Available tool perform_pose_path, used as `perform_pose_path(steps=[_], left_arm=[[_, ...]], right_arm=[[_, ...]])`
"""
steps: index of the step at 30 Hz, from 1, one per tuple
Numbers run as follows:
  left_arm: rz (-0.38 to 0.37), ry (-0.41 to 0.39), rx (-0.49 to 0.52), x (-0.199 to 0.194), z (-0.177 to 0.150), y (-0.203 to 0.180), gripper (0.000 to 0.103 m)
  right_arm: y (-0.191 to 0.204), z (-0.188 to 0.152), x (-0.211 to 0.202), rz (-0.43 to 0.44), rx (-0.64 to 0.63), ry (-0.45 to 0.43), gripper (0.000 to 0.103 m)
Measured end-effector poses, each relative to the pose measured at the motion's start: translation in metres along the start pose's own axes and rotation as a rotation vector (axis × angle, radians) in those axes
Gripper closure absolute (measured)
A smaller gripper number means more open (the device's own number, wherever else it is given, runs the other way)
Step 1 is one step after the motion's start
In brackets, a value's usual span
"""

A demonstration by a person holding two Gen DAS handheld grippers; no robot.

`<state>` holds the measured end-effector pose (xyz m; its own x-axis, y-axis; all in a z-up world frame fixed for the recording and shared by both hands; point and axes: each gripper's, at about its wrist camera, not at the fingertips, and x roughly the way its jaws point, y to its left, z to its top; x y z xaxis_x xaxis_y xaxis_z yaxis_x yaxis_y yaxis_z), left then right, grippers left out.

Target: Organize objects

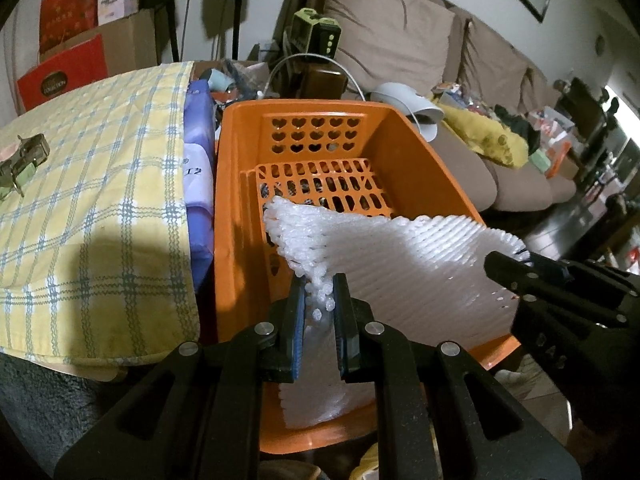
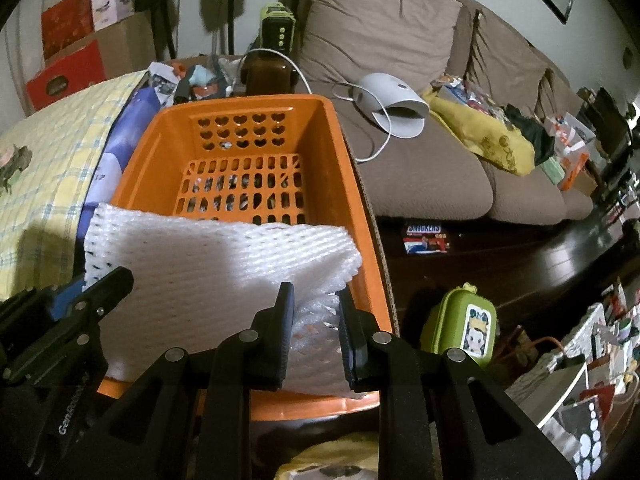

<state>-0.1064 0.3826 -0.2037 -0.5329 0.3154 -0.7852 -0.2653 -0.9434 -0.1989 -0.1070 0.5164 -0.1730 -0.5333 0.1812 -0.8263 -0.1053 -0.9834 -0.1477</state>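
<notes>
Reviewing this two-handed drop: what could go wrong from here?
1. The foam net sags between the left gripper and the right gripper; releasing unevenly could leave it draped on the basket rim.
2. Its loose corner overhangs the rim toward the purple pack and may fall outside.

The left gripper [image 1: 319, 294] is matte black, built of flat linkage arms with long slots cut through them and round silver pins at the joints. Its two fingers [image 1: 295, 320] carry blue ribbed pads on their inner faces. The right gripper [image 2: 314, 304] has the same black slotted arms and silver pins, with blue showing along one finger. Small screws dot its side, and pale lettering runs along the left one's body.
</notes>
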Motion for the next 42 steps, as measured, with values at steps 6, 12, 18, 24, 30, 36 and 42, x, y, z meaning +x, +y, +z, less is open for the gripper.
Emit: perform_pose_path(steps=[6, 12, 18, 24, 30, 36, 42], left_arm=[[0.007, 0.003, 0.006, 0.003, -0.003, 0.0, 0.091], [0.027, -0.01, 0.007, 0.006, -0.002, 0.002, 0.091], [0.047, -0.013, 0.002, 0.012, -0.002, 0.004, 0.091], [0.047, -0.038, 0.017, 0.013, -0.005, 0.004, 0.091], [0.008, -0.036, 0.001, 0.015, -0.005, 0.006, 0.091], [0.001, -0.011, -0.018, 0.023, -0.008, 0.011, 0.091], [-0.003, 0.0, -0.032, 0.027, -0.01, 0.014, 0.091]], right_arm=[[-0.002, -0.002, 0.002, -0.008, 0.019, -0.009, 0.082], [0.002, -0.006, 0.007, -0.017, 0.014, -0.01, 0.082], [0.008, -0.009, 0.011, -0.002, 0.02, -0.015, 0.082], [0.0, -0.009, 0.018, 0.008, 0.069, -0.059, 0.083], [-0.01, -0.009, 0.023, 0.015, 0.101, -0.044, 0.083], [0.002, -0.009, 0.025, -0.032, 0.043, -0.052, 0.083], [0.001, -0.013, 0.04, -0.041, 0.036, -0.015, 0.083]])
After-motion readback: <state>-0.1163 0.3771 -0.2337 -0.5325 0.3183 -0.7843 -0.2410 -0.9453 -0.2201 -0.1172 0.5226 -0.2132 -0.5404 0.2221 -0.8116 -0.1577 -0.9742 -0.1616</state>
